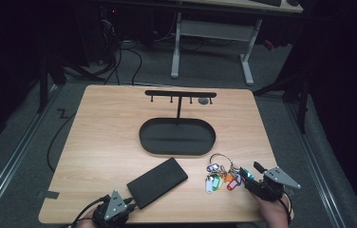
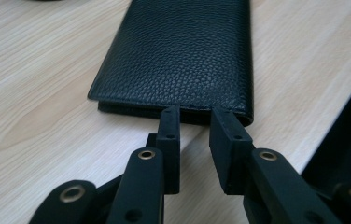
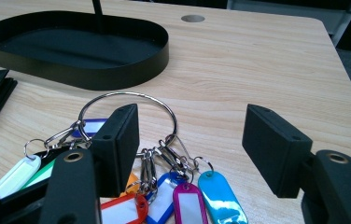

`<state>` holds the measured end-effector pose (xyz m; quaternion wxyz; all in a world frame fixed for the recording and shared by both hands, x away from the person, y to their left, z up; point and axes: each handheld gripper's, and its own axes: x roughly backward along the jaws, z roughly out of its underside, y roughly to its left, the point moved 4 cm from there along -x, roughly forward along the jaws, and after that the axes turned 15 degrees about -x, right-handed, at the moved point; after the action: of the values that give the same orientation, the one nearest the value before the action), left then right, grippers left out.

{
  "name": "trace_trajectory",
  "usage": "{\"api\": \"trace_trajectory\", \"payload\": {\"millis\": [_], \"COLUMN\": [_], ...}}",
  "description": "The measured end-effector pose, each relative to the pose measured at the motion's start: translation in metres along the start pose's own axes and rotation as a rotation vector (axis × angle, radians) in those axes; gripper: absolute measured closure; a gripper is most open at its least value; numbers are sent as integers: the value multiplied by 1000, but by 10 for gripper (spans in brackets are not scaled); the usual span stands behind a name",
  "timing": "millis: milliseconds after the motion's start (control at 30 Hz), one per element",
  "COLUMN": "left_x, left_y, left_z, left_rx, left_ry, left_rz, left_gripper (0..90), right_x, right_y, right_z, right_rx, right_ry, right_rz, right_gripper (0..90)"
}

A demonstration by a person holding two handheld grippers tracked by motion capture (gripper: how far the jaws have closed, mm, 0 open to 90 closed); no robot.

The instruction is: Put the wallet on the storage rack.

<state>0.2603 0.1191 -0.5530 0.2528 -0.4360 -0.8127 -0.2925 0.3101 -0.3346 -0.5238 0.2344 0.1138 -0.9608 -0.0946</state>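
Two hand-held grippers work the bench. Left hand-held gripper [image 2: 196, 119] (narrowly parted) should straddle the wallet's [image 2: 178, 56] edge squarely. Right hand-held gripper [image 3: 192, 140] gapes wide over the key ring [image 3: 129, 109].

Black hand-held gripper [image 2: 196, 122], brass rivets, grey triangular plate, trailing cable

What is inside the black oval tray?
The black oval tray looks empty apart from the thin post of the hook rack that rises from its back part. In the right gripper view the near wall hides a strip of its floor.
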Motion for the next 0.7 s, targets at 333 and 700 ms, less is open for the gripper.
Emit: {"api": "trace_trajectory", "payload": {"millis": [333,700], "left_x": [-6,5], "left_y": [-4,30], "left_z": [-8,-23], "left_rx": [-17,34], "left_ry": [17,-45], "left_rz": [-3,-109], "left_gripper": [659,560], "right_x": [0,-2], "right_y": [1,-1], "right_z": [1,2], "right_rx": [3,0], "right_ry": [6,11], "right_rz": [3,5], "right_gripper": [366,366]}}
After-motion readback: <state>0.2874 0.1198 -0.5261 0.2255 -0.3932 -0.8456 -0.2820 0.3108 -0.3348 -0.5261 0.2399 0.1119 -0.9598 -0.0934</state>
